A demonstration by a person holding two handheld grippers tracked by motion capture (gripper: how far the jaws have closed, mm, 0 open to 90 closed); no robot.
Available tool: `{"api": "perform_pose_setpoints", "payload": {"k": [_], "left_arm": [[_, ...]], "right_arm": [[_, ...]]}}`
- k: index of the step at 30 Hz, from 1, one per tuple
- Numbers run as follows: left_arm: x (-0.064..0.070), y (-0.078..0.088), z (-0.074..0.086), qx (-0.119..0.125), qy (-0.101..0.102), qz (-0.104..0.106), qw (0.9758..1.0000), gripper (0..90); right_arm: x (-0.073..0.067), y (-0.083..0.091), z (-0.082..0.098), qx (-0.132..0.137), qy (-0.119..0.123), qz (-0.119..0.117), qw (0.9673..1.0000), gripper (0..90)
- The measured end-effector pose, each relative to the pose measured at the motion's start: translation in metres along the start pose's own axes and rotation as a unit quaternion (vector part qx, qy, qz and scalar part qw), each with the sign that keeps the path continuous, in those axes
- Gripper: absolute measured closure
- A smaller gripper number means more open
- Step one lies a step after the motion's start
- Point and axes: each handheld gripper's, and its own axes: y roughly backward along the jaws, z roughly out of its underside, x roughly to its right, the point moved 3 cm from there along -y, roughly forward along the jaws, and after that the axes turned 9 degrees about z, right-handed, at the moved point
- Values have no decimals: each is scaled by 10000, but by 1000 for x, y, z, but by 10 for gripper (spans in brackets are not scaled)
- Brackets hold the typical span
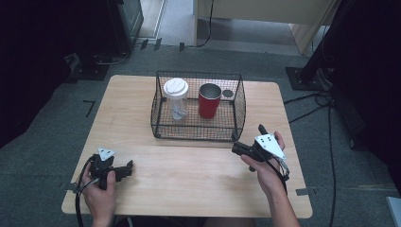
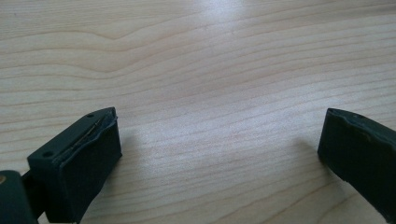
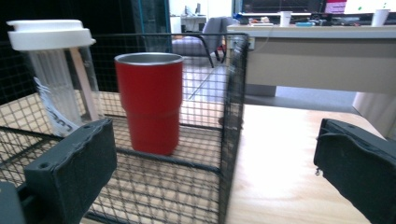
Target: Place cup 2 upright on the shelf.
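1. Reaching for the red cup (image 1: 209,100) looks like the step in hand: the right gripper (image 1: 246,150) sits just outside the basket (image 1: 239,106), near its front right corner, jaws spread wide and holding nothing.
2. Lift over the wire wall, then come down on the cup's rim; the clear tumbler (image 1: 176,99) stands just beside it.
3. The left gripper (image 1: 124,169) rests low over the bench (image 1: 189,165), jaws wide apart, empty.
4. The cup is smooth, tapered metal with a steel lip, likely slippery; the basket is stiff black mesh; the bench is pale grained wood.
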Motion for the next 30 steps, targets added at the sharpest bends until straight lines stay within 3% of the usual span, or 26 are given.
{"api": "perform_pose_setpoints", "payload": {"k": [11,23,27,30], "left_arm": [[0,0,0,0,0,-2,10000,0],[0,0,0,-5,-4,-4,10000,0],[0,0,0,-5,-6,-3,10000,0],[0,0,0,-5,-3,-3,10000,0]], "right_arm": [[32,17,25,-247,69,304,9992,0],[58,35,50,-508,154,549,9971,0],[68,43,59,-693,484,625,9945,0],[76,47,66,-882,529,747,9919,0]]}}
